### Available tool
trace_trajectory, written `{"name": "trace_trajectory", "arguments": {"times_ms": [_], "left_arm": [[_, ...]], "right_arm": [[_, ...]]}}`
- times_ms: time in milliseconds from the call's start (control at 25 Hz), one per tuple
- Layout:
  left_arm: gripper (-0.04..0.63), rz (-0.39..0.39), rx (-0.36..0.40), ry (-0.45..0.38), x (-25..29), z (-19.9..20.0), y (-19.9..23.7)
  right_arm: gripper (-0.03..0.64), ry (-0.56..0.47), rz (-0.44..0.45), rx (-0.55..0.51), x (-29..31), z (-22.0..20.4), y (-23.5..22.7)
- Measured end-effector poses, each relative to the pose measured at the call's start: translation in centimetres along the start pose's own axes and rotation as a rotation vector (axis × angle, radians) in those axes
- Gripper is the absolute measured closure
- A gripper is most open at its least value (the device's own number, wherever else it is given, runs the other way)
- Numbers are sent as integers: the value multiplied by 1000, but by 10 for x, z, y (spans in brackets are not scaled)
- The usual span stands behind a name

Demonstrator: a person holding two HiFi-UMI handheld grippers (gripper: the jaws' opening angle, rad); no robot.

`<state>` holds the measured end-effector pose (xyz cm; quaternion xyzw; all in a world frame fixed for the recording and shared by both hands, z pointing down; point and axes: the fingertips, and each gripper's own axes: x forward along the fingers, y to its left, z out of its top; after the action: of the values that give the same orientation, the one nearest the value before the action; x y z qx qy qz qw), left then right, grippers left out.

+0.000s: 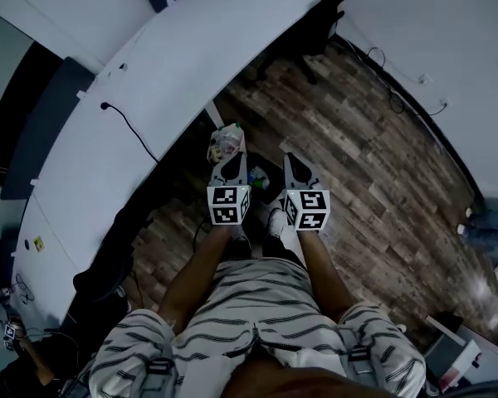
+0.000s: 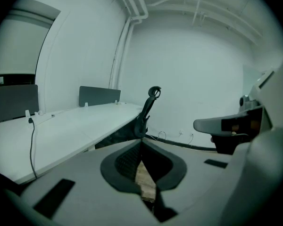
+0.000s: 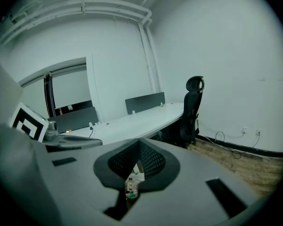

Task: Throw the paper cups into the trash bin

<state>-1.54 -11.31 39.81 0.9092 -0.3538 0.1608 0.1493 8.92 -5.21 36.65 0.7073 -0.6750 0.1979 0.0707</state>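
Note:
In the head view both grippers are held side by side over the wooden floor, in front of the person's striped shorts. My left gripper (image 1: pixel 232 164) is shut with nothing in it. My right gripper (image 1: pixel 295 162) is shut and empty too. Just beyond the left gripper's tips, by the desk edge, stands a small trash bin (image 1: pixel 226 143) with white and coloured rubbish in it. In the right gripper view a bit of that rubbish (image 3: pixel 131 185) shows through the gap below the closed tips. No loose paper cup is visible in any view.
A long white desk (image 1: pixel 174 65) curves along the left, with a black cable (image 1: pixel 133 128) and dark divider panels (image 2: pixel 99 96) on it. A black office chair (image 3: pixel 190 108) stands at its far end. Cables run along the wall base (image 3: pixel 236 149).

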Motion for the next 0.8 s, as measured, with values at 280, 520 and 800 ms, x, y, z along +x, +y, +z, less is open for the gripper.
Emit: {"name": "trace_trajectory", "arguments": {"times_ms": [280,520,800], "left_arm": [[572,-18,32,-53,-26,27,-6],[572,-11,24,-116,-43,54,0],[572,-6,28,-200,-56,91,1]], "right_arm": [[598,-66,35,-33,-9,34,26],[598,-112,65,-58,-10,55,41],[598,-167,96,-64,-16,80,44]]}}
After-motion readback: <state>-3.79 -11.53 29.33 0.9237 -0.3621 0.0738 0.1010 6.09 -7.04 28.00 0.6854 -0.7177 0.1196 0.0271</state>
